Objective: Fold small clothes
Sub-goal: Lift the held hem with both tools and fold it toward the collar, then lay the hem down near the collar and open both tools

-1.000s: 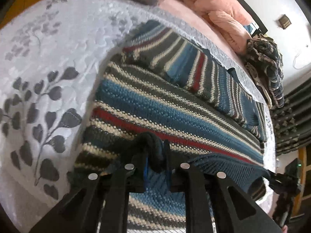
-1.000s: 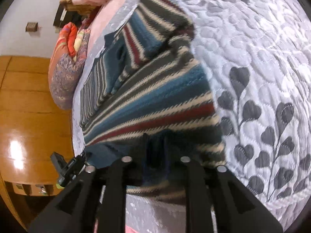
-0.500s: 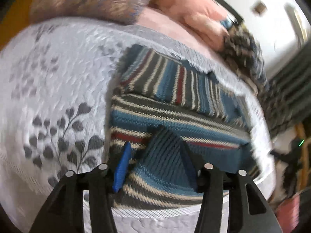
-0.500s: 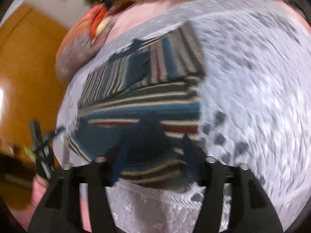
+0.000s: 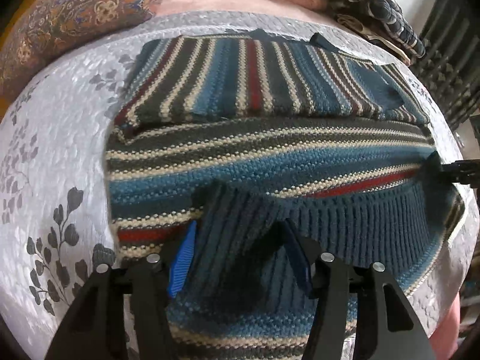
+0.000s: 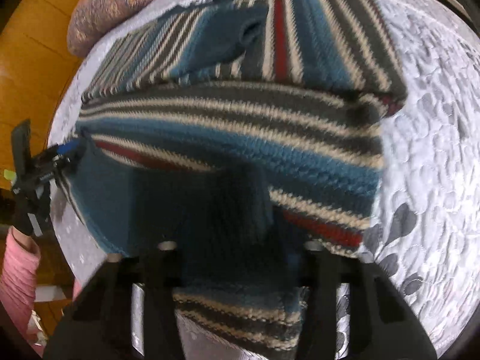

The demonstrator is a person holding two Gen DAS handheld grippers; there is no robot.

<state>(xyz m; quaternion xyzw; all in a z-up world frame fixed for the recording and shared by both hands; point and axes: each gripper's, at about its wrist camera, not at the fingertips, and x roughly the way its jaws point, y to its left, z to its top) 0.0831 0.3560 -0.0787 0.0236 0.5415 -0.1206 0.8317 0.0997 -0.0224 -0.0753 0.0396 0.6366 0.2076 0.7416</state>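
Left wrist: striped sweater (image 5: 270,150) folded on grey quilt (image 5: 54,156), patterned pillow (image 5: 69,15) behind; left gripper (image 5: 240,255) jaws apart over ribbed hem | Right wrist: pink sleeve (image 6: 18,273); right gripper (image 6: 237,258) jaws spread, hem between.

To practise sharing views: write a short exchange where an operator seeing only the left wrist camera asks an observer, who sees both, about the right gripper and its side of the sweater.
Operator: Is the right gripper open?
Observer: Yes, its jaws stand wide, the hem between them.
Operator: What lies beyond the sweater there?
Observer: Quilt with a dark leaf print.
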